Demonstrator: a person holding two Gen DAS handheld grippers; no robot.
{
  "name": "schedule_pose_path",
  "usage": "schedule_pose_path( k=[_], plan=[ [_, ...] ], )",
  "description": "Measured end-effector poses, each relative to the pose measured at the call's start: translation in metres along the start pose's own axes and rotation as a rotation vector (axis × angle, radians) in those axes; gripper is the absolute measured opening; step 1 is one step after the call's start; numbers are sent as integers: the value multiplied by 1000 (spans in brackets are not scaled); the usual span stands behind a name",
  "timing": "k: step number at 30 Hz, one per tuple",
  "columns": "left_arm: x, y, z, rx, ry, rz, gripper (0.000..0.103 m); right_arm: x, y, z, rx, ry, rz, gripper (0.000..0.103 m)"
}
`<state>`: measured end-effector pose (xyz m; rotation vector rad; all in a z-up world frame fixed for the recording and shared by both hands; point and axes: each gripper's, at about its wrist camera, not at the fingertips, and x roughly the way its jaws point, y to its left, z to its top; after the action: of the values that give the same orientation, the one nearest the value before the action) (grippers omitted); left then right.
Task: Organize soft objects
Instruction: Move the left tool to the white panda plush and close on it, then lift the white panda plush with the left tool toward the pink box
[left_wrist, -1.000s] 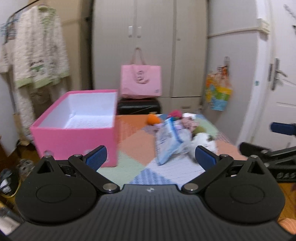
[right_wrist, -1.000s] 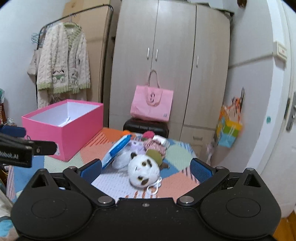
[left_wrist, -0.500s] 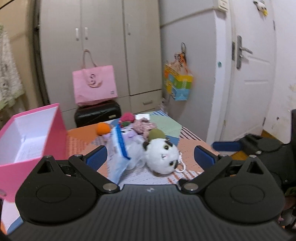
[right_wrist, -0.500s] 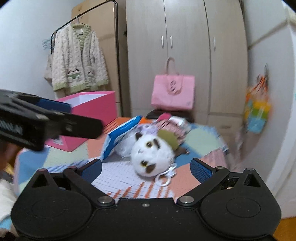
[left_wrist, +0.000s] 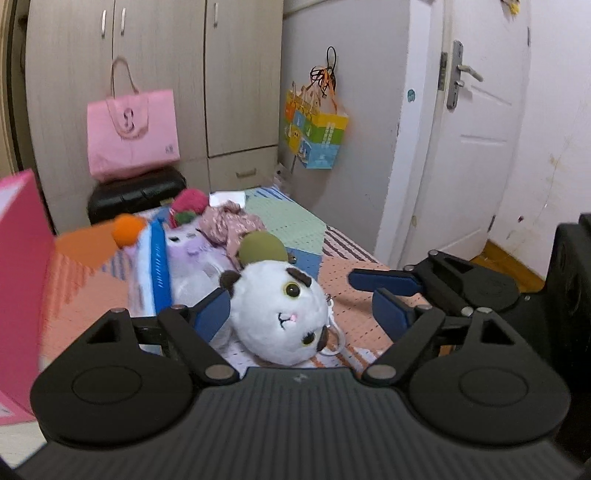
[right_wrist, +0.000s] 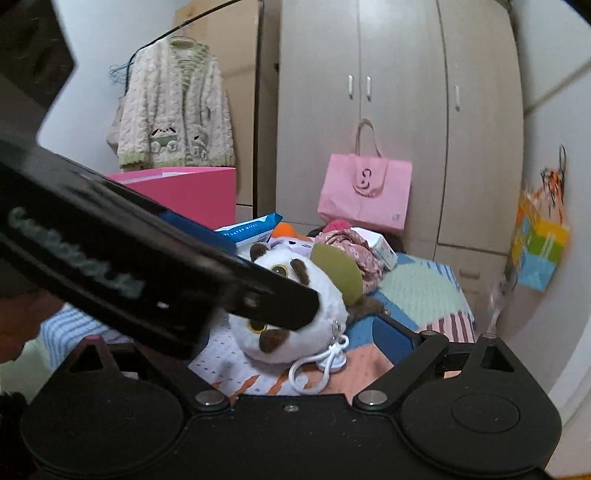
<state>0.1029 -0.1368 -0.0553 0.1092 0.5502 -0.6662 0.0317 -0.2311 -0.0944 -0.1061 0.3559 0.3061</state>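
Note:
A white panda-face plush (left_wrist: 280, 314) with a green ear lies on the patchwork cloth (left_wrist: 295, 225), at the front of a pile of soft things. My left gripper (left_wrist: 299, 314) is open with the plush between its fingers; whether the pads touch it I cannot tell. The right gripper (left_wrist: 380, 295) shows at the right of the left wrist view. In the right wrist view the plush (right_wrist: 325, 295) lies ahead of my open right gripper (right_wrist: 303, 339), whose left finger is hidden behind the left gripper's body (right_wrist: 147, 273).
Behind the plush lie a blue-and-white wipes pack (left_wrist: 155, 269), a lilac plush (left_wrist: 192, 247), an orange ball (left_wrist: 127, 229), a red pom-pom (left_wrist: 190, 203) and a floral cloth (left_wrist: 229, 225). A pink box (right_wrist: 184, 184) stands at the left. A pink bag (left_wrist: 133, 136) sits on a black case.
The left gripper swung right from the pink box and came down around the panda plush. The right gripper moved closer to the plush, and the left gripper now crosses its view.

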Motion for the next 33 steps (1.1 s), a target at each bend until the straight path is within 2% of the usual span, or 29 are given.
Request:
schedule_pose_path(
  k=[4,7,10,12,19,25,33],
  plan=[
    [7,4,-2,-7,-10,1,75,13,-2,-1,-18,10,7,93],
    [10,4,-1,-6,-2,23,69,21,-10,-1,45,27,33,88],
    [11,4,-1,-2,0,34,68,28,-19,-4,131,45,82,79],
    [11,4,-1,-5,2,47,68,32,-21,-6,164,37,106,78],
    [18,-5,-7,16,24,120,68,29,-14,-12,148,-1,77,73],
    [13,-8,-13,-19,40,109,68,20,-10,-11,168,-10,50,72],
    [2,-13,-15,-22,32,101,68,7,3,-10,125,-15,13,72]
  ],
)
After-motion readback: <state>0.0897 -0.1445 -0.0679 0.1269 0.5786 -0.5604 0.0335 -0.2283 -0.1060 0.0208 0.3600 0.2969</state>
